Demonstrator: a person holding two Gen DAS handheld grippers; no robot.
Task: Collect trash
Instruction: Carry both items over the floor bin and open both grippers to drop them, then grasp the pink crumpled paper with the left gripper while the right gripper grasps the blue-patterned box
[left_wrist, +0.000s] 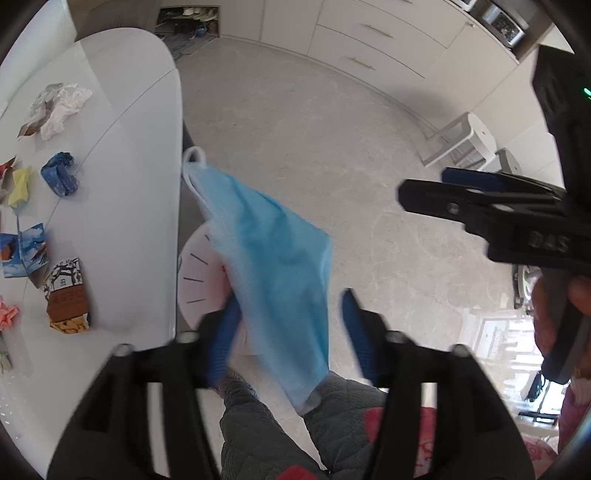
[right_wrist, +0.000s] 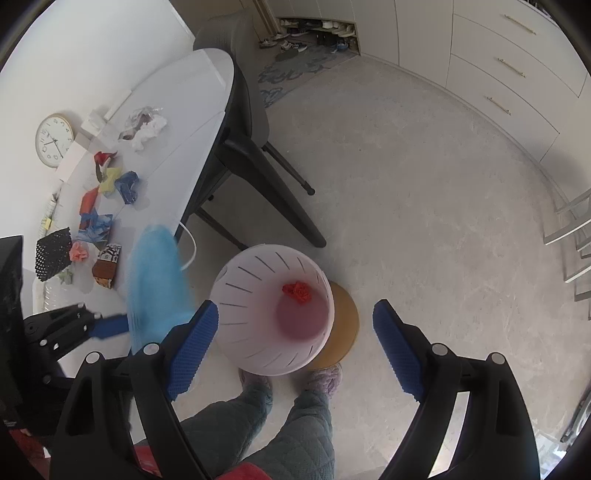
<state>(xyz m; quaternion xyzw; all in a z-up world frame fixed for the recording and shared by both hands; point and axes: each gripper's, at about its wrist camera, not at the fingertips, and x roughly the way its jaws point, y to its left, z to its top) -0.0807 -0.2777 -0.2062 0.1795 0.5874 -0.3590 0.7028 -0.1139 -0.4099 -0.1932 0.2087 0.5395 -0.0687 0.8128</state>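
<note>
Tricky spot here tbh. The left gripper is seen with its 2 fingers spread wide. The blue face mask hangs between them and is brushed only by the left finger, so it can't be called clamped. It looks loose or mid-drop, though the blur makes that hard to judge. The right gripper is also held wide apart with nothing in it, parked above the white slotted bin.

The mask is located just off the long edge of the table, beside the bin rather than squarely over it. In the right wrist view it is seen left of the bin's rim.

What could go wrong, as a guess:
- The mask could be dropped short, so it lands on the floor between the table edge and the bin, or gets draped over the rim.
- The ear loop could be snagged on a finger, and the mask dragged back out.
- The bin is perched on a small round stool, so it could be tipped by a bump, and the 1 red scrap inside spilled.

Plenty is left on the table too, like the blue wad and the white wrapper.
</note>
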